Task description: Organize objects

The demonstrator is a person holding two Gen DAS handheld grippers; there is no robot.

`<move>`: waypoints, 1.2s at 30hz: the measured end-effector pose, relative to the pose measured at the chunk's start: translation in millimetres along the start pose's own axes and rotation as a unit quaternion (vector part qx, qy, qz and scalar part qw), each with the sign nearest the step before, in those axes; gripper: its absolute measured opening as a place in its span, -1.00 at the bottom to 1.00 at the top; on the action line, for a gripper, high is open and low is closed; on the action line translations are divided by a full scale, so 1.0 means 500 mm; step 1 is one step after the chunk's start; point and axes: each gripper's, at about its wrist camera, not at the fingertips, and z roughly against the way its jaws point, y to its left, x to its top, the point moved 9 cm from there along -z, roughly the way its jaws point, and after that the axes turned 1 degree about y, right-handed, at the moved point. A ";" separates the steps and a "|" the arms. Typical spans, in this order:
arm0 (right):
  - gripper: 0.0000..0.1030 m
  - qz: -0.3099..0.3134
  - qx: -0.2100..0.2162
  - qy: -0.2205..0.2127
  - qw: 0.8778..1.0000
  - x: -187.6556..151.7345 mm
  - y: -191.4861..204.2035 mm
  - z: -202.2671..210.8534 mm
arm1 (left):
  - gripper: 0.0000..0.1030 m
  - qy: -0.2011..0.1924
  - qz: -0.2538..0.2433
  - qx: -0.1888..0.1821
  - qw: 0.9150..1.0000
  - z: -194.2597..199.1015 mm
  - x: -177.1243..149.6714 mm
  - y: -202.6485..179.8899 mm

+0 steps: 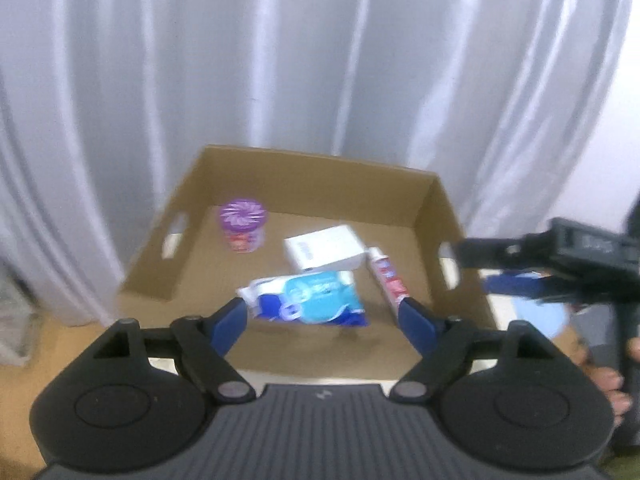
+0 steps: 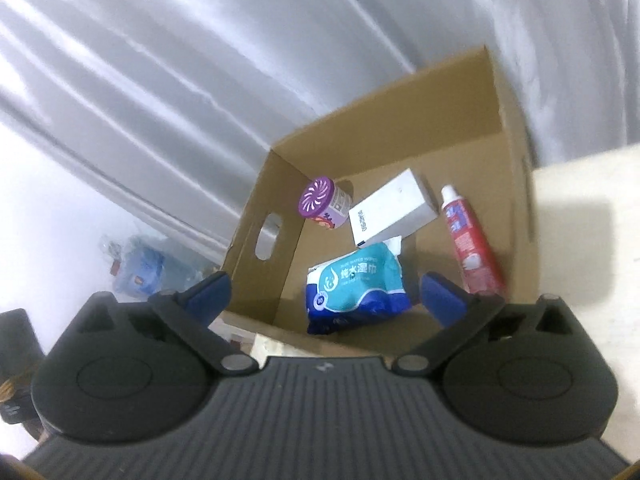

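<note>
Cardboard box [image 1: 224, 184] holds four items; both grippers [image 1: 324, 312] [image 2: 324, 292] spread apart, empty.

A pale grey-white curtain [image 1: 280, 60] fills the whole back of the room, hanging in long soft folds with bright streaks of light running down them. Over on the right, a plain white wall [image 1: 592, 168] takes over. Down low, a light tabletop [image 2: 580, 240] catches a hard shadow, and a strip of tan floor [image 1: 48, 360] shows at left.

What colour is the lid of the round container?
Purple with a white swirl pattern, clearest in the right wrist view.
</note>
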 end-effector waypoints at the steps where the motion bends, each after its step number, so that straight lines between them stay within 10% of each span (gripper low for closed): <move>1: 0.99 0.014 -0.006 -0.006 1.000 -0.006 0.003 0.016 | 0.64 -0.007 0.000 0.023 1.000 0.014 -0.014 0.000; 11: 0.99 0.163 -0.100 -0.050 0.980 -0.075 0.052 0.126 | 0.99 -0.080 0.008 0.134 0.988 0.116 -0.117 0.011; 22: 0.99 0.305 -0.176 -0.143 0.925 -0.113 0.155 0.190 | 0.99 -0.106 0.034 0.105 0.988 0.170 -0.145 0.030; 36: 0.99 0.238 -0.171 -0.063 0.954 -0.152 0.118 0.130 | 1.00 -0.072 0.029 0.088 0.993 0.099 -0.130 0.060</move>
